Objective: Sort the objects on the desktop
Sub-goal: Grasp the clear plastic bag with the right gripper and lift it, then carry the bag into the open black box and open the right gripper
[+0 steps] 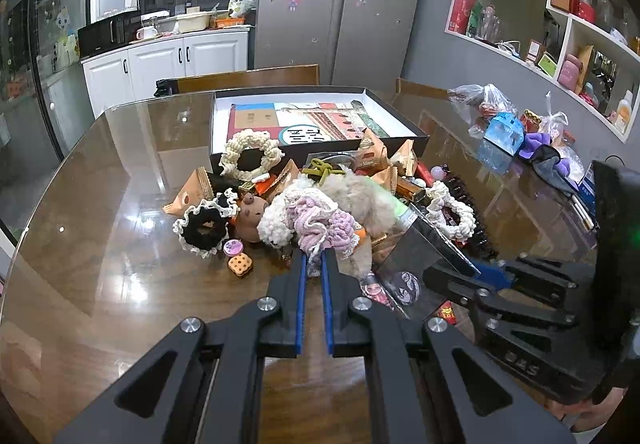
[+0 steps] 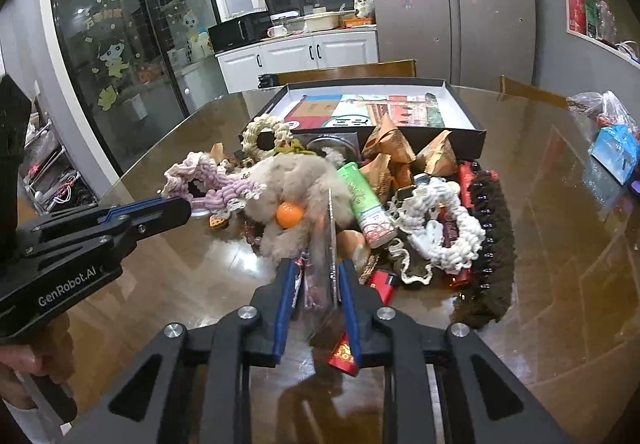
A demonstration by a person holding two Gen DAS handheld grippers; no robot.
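A heap of small things lies on the glass-topped wooden table (image 1: 100,276) in front of a shallow black box (image 1: 320,123): scrunchies, snack packets, a fluffy beige plush (image 1: 360,203). My left gripper (image 1: 314,256) is shut on the pink crocheted scrunchie (image 1: 320,224); the scrunchie also shows in the right wrist view (image 2: 224,191). My right gripper (image 2: 314,268) is shut on a clear-sleeved card (image 2: 330,244), which shows in the left wrist view (image 1: 420,252) as a dark flat sleeve. The plush's orange ball (image 2: 290,215) lies just beyond it.
A black lace-edged scrunchie (image 1: 204,228), a cookie charm (image 1: 240,264) and a brown bear figure (image 1: 250,213) lie left of the heap. A green tube (image 2: 364,203), a white rope ring (image 2: 440,228) and a dark brush (image 2: 488,244) lie right. Plastic bags (image 1: 500,115) crowd the right edge.
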